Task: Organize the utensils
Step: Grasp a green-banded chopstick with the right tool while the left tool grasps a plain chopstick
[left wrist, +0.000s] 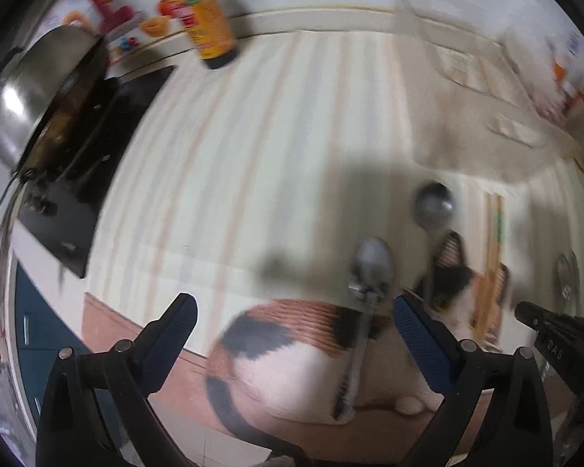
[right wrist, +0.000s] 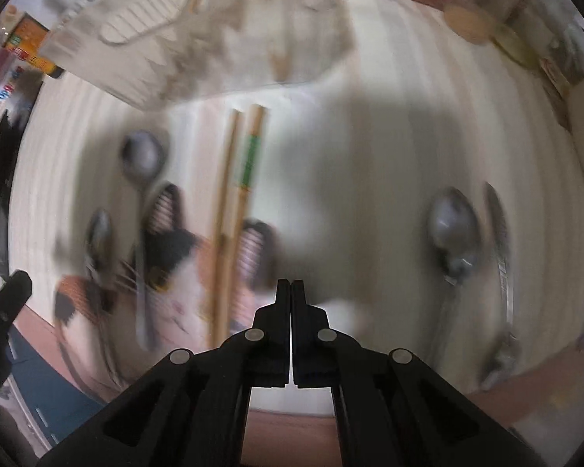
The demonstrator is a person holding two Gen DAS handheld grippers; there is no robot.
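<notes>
- The left gripper is held wide open above the near edge of the striped tablecloth; nothing is between its blue-padded fingers.
- A spoon is seen between those open fingers, its handle laid across a cat-shaped mat, untouched.
- A second spoon is found just beyond it, to the right.
- The right gripper is shown fully closed, its fingers pressed together with nothing between them.
- A pair of chopsticks is laid left of the closed fingers, running from near to far, one stick marked by a green band.
- To the right, another spoon and a blurred utensil beside it are laid on the cloth.
- A clear tray is placed at the far side, blurred.
- A sauce bottle and a steel pot are seen at the far left.
</notes>
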